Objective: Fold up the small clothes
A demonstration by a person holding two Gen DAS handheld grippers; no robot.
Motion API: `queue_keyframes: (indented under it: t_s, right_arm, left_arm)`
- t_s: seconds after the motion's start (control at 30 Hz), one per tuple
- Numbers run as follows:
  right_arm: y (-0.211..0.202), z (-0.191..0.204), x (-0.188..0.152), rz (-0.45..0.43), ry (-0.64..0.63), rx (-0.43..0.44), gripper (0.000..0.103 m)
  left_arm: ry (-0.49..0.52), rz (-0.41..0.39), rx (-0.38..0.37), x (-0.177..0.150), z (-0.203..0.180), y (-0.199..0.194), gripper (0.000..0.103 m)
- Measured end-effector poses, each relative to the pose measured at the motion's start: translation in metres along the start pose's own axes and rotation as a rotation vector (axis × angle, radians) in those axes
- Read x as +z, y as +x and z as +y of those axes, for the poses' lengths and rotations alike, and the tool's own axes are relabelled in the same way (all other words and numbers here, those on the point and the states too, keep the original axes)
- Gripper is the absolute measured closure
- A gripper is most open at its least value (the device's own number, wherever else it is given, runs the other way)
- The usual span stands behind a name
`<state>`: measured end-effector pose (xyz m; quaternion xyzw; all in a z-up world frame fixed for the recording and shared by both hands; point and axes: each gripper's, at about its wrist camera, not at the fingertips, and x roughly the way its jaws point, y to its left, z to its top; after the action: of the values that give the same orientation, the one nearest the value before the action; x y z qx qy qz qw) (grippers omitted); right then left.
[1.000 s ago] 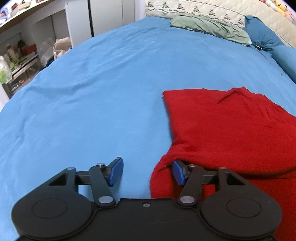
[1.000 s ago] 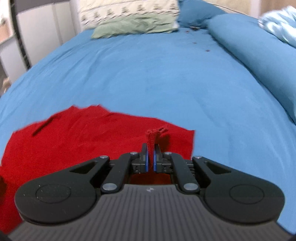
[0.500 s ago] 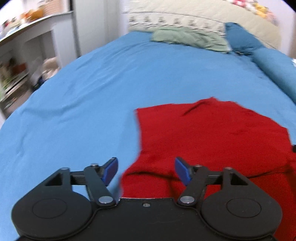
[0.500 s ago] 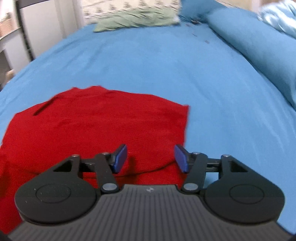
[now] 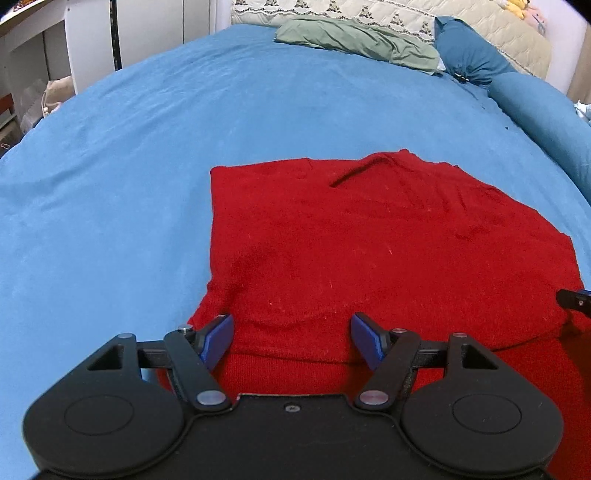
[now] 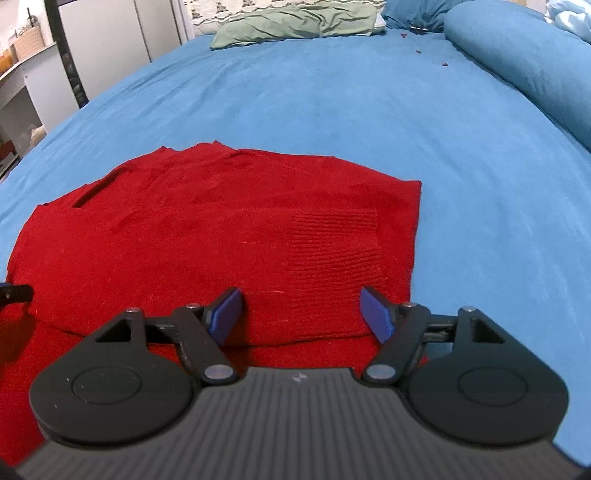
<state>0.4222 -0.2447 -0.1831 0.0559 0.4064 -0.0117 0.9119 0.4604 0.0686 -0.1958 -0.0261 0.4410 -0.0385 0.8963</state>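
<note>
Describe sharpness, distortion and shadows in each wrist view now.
Left wrist view: sharp, fisheye bows the blue bedsheet; soft shadow along the red sweater fold. Right wrist view: equally sharp, same bowing, dark corners; even light, no glare.

From where I sit both feeds are bright and evenly lit; the light is soft and seems to come from overhead, with no hard glare on the blue bedsheet [image 5: 147, 184]. The red sweater [image 5: 369, 240] comes through saturated, its knit texture fine and sharp in the right wrist view. I see short soft shadows under the folded edge of the sweater and beneath the left gripper [image 5: 291, 343] and right gripper [image 6: 301, 314]. Fisheye bending curves the bed outline strongly and darkens the frame corners. The pillows [image 6: 295, 20] at the far end look slightly soft, and the shelves [image 5: 22, 92] at the left edge are smeared
</note>
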Motion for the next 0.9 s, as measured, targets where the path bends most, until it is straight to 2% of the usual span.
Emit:
queue_keyframes:
  t_s: [0.17,0.37,0.47,0.5,0.6,0.67,0.9]
  right_arm:
    - [-0.032,-0.003,0.008,-0.054,0.017,0.019,0.015]
    - [-0.113,-0.006,0.012,-0.136,-0.034,0.03,0.015]
    - [-0.16,-0.012,0.008,-0.158,-0.028,0.029,0.011]
    - [-0.176,-0.015,0.004,-0.163,-0.024,0.038,0.006]
    - [-0.215,-0.023,-0.012,-0.157,-0.028,0.072,0.002]
    - [-0.234,-0.029,-0.025,-0.139,-0.036,0.083,0.001]
    - [-0.288,-0.048,-0.101,-0.103,-0.059,0.091,0.001]
  left_arm:
    - [-0.008,-0.049,0.009,0.002,0.001,-0.033,0.029]
    - [0.011,-0.117,0.024,0.002,0.009,-0.106,0.029]
    - [0.005,-0.127,0.028,-0.008,0.017,-0.141,0.028]
    - [0.01,-0.131,0.027,-0.013,0.02,-0.151,0.028]
    - [0.026,-0.128,0.033,-0.033,0.029,-0.18,0.026]
    - [0.038,-0.137,0.042,-0.05,0.034,-0.196,0.01]
    - [0.019,-0.107,0.02,-0.122,0.046,-0.228,0.01]
